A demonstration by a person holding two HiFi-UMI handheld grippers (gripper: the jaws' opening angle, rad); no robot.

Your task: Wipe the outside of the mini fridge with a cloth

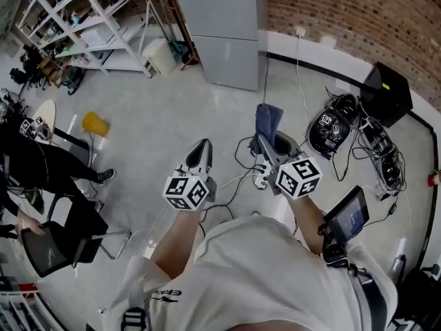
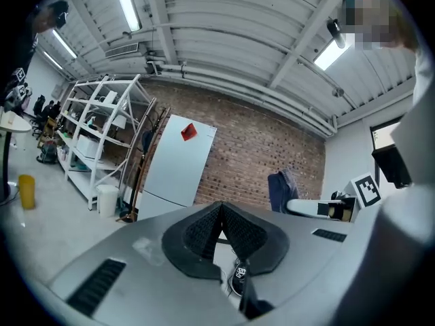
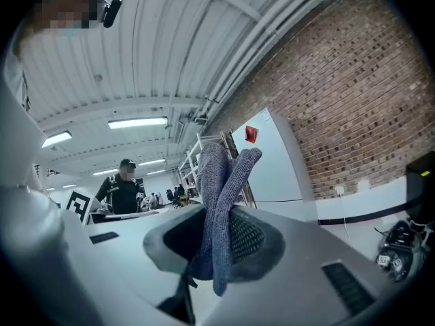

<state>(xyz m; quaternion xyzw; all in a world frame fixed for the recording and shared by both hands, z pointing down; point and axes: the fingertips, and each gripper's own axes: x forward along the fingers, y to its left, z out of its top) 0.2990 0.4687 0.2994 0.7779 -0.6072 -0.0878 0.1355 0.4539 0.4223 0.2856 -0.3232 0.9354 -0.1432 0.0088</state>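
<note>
Far by the brick wall [image 1: 331, 5], head view: one mini fridge [image 1: 224, 33], standing upright.
Left gripper view: left gripper [image 2: 221, 214] jaws pressed together, empty.
Right gripper view: right gripper [image 3: 219, 240] pinches one cloth [image 3: 224, 175], long axis pointing up, well apart from fridge.

Head view: the top edge cuts off the fridge [image 1: 220, 26], so I can't see its top. Shelf [image 1: 89, 19] contents are too small to tell. A seated person [image 1: 41, 164] is cut by the left edge. The tablet [image 1: 346, 213] screen is unreadable.

Right gripper view: the cloth [image 3: 228, 175] covers the fridge's left side, and the right gripper [image 3: 217, 240] body hides its base. I can't tell how much cloth sits deeper between the jaws.

Left gripper view: the red tag [image 2: 189, 132] on the fridge door is too small to read. The fridge's lower right corner is behind the gripper body.
</note>
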